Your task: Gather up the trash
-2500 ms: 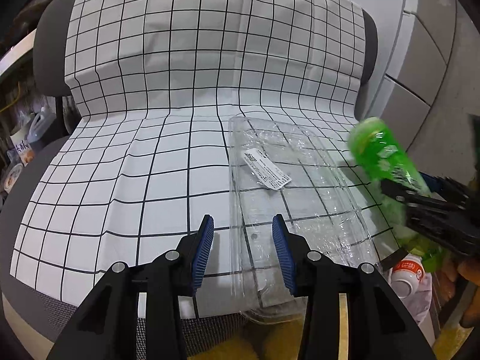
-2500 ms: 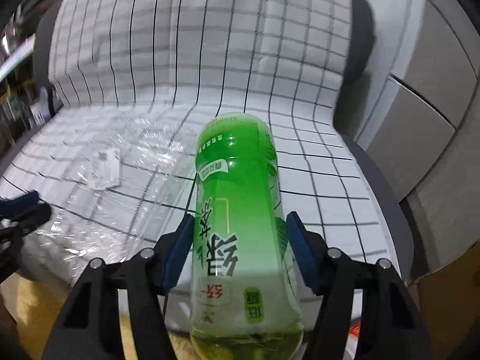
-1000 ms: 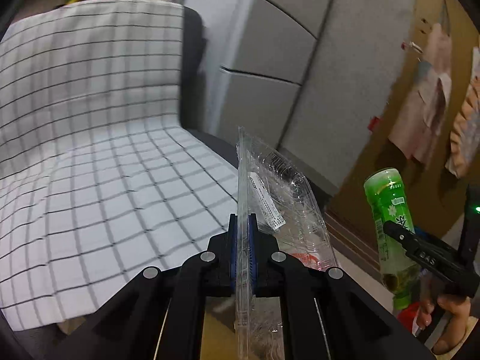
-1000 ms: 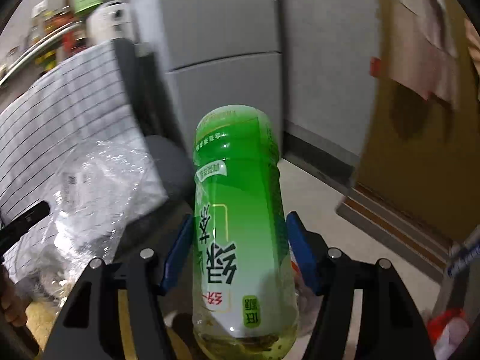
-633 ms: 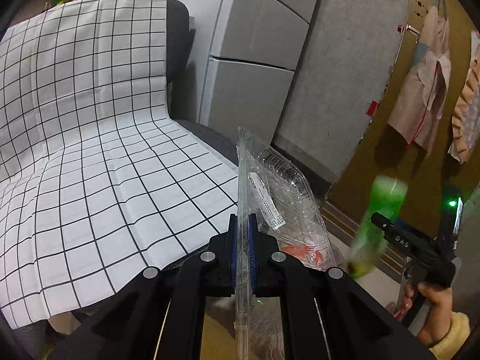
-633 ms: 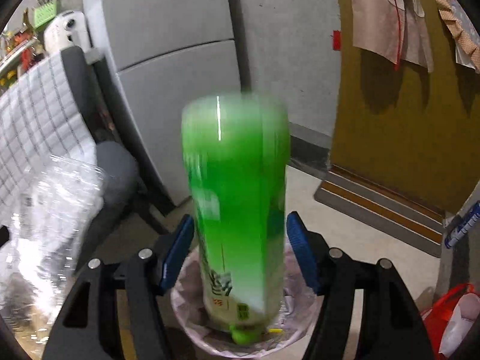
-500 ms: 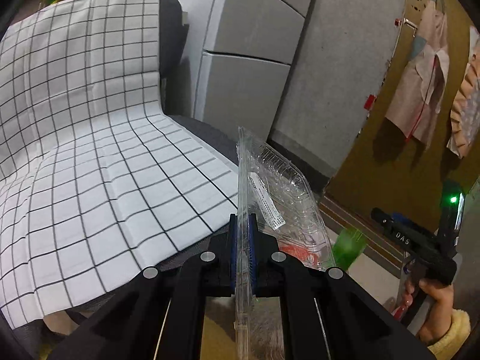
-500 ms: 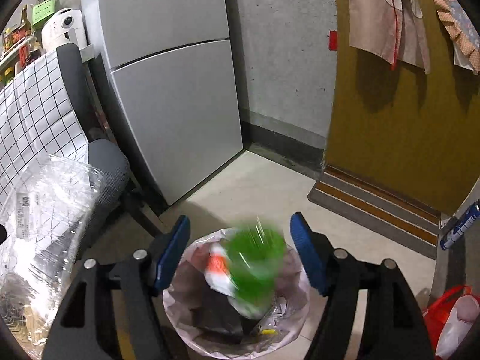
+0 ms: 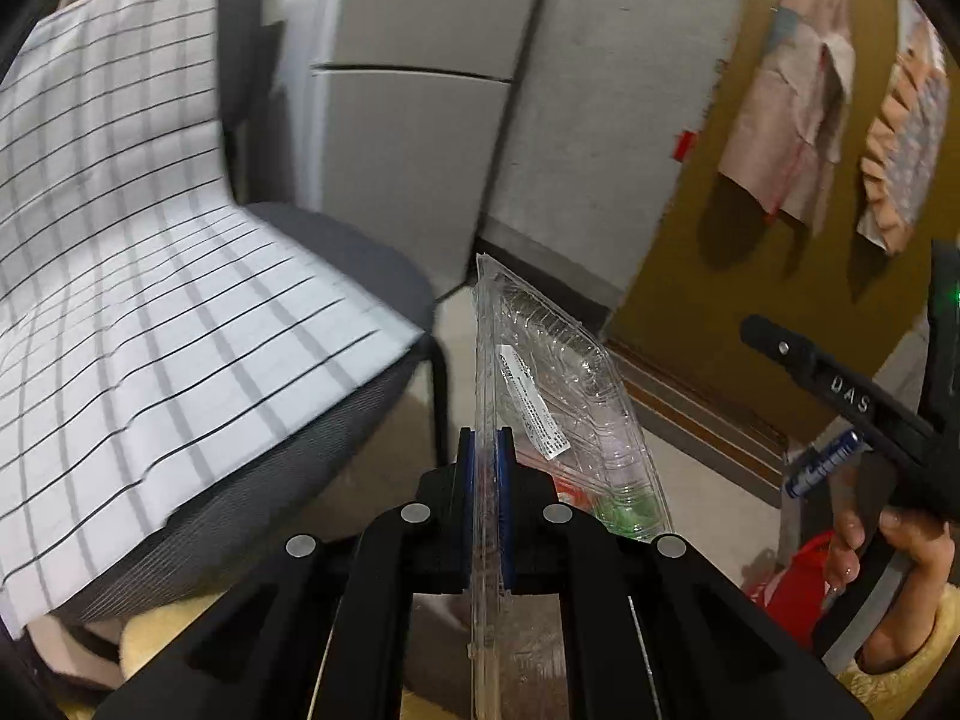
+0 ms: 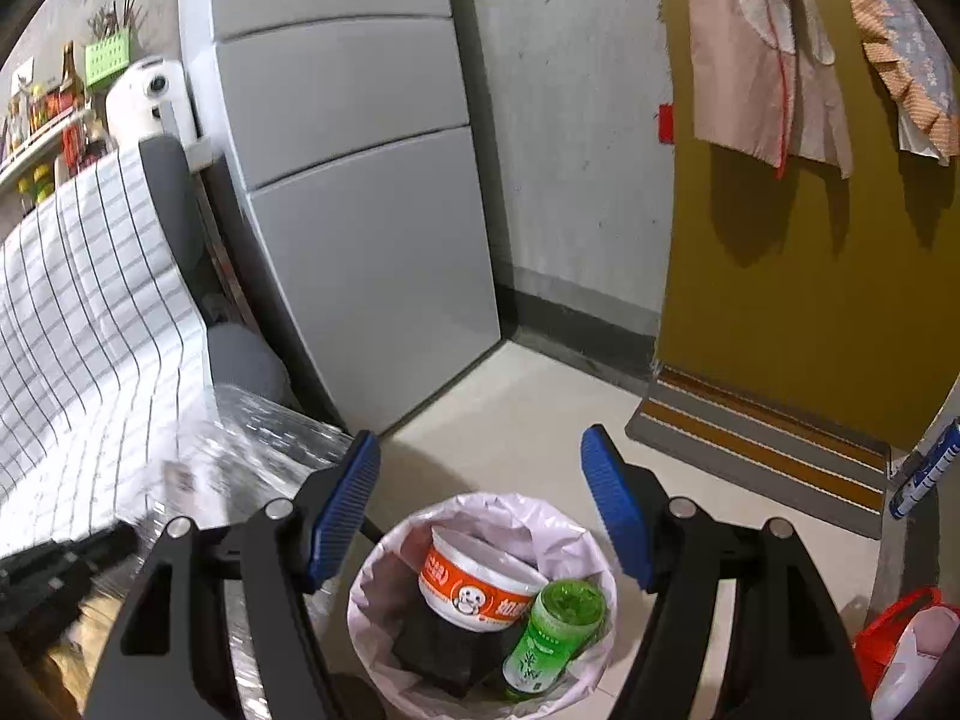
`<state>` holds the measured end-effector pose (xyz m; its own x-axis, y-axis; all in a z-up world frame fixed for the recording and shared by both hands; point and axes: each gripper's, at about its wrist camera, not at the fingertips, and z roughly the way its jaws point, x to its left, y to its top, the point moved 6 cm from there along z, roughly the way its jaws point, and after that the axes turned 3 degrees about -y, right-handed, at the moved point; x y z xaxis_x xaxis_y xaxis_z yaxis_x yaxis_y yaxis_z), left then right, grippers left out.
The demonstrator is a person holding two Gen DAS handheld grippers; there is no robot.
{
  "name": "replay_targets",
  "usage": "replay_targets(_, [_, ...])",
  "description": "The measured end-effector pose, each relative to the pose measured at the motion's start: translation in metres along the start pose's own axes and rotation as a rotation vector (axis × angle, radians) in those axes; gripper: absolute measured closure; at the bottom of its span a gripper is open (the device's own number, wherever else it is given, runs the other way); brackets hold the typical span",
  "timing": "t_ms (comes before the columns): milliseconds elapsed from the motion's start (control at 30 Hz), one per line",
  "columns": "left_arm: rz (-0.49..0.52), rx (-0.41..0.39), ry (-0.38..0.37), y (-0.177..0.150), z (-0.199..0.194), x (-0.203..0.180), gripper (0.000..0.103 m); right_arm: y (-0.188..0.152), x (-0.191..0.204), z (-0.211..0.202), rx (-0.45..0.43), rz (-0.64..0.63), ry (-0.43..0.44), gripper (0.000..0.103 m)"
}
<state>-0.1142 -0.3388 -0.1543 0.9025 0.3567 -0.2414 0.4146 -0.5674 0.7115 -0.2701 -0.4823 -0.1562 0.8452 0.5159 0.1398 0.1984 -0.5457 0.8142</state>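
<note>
My left gripper (image 9: 486, 441) is shut on the rim of a clear plastic clamshell box (image 9: 558, 372) with a white label. It holds the box on edge past the chair's seat. My right gripper (image 10: 480, 480) is open with nothing between its blue pads (image 10: 345, 504), and it hangs over a bin lined with a pale bag (image 10: 480, 501). Inside the bin a green tea bottle (image 10: 552, 630) leans beside an orange-and-white noodle bowl (image 10: 474, 582). The clear box (image 10: 240, 450) also shows at the left of the right wrist view. A hand (image 9: 888, 540) grips the right tool's handle.
A grey chair draped in a checked cloth (image 9: 150, 300) stands at the left. A grey fridge (image 10: 360, 240) is behind it. A striped doormat (image 10: 750, 438) lies before an ochre door with hanging clothes. A red bag (image 10: 900, 642) sits on the floor at the right.
The green bottle left the right gripper and fell into the bin; the right jaws spread a little wider. The left gripper carried the clear box off the chair, rightwards and lower.
</note>
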Motion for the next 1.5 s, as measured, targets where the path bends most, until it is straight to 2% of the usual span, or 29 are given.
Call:
replay_targets(167, [0.049,-0.038,-0.082,0.019,0.017,-0.035,0.096,0.01,-0.017,-0.011,-0.035,0.027,-0.021,0.032])
replay_targets(233, [0.076,-0.067,-0.111,0.026,0.029,-0.046,0.093,0.011,-0.025,-0.012,-0.043,0.041,-0.03,0.03])
replay_targets(300, [0.113,-0.046,-0.076,0.024,0.049,-0.048,0.072,0.009,-0.031,-0.011,-0.034,0.046,-0.034,0.03])
replay_targets(333, [0.115,-0.024,-0.056,0.019,0.059,-0.045,0.057,0.008,-0.033,-0.009,-0.027,0.044,-0.037,0.03])
replay_targets(433, [0.089,0.03,-0.018,0.002,0.072,-0.025,0.05,0.0,-0.032,-0.002,-0.004,0.031,-0.034,0.03])
replay_targets(533, [0.048,0.052,0.012,-0.005,0.069,-0.001,0.05,-0.007,-0.025,0.006,0.025,0.017,-0.015,0.03])
replay_targets(700, [-0.014,0.008,0.066,0.0,0.038,0.035,0.048,-0.008,-0.004,0.003,0.026,-0.022,0.016,0.03])
replay_targets(767, [-0.021,-0.025,0.091,0.004,0.022,0.041,0.042,-0.006,0.006,-0.002,0.019,-0.038,0.027,0.03])
replay_targets(933, [-0.014,-0.066,0.144,0.011,-0.012,0.047,0.035,-0.008,0.037,-0.019,0.036,-0.108,0.058,0.03])
replay_targets(1000, [-0.018,-0.06,0.164,0.009,-0.025,0.051,0.029,-0.013,0.051,-0.028,0.064,-0.147,0.072,0.03])
replay_targets(1067, [-0.027,-0.048,0.185,0.006,-0.038,0.055,0.017,-0.016,0.065,-0.036,0.078,-0.189,0.084,0.026])
replay_targets(1100, [-0.03,-0.044,0.197,0.005,-0.047,0.057,0.015,-0.017,0.072,-0.042,0.085,-0.211,0.094,0.025])
replay_targets(1167, [-0.028,-0.035,0.238,0.004,-0.064,0.06,0.014,-0.018,0.083,-0.05,0.095,-0.237,0.114,0.009])
replay_targets(1200, [-0.025,-0.035,0.251,0.005,-0.07,0.06,0.014,-0.017,0.09,-0.057,0.091,-0.245,0.134,0.006])
replay_targets(1367, [-0.056,-0.055,0.347,0.008,-0.108,0.064,0.013,-0.013,0.115,-0.081,0.094,-0.315,0.196,0.006])
replay_targets(1500, [-0.081,-0.031,0.402,0.005,-0.129,0.067,0.013,-0.015,0.122,-0.089,0.134,-0.356,0.2,0.006])
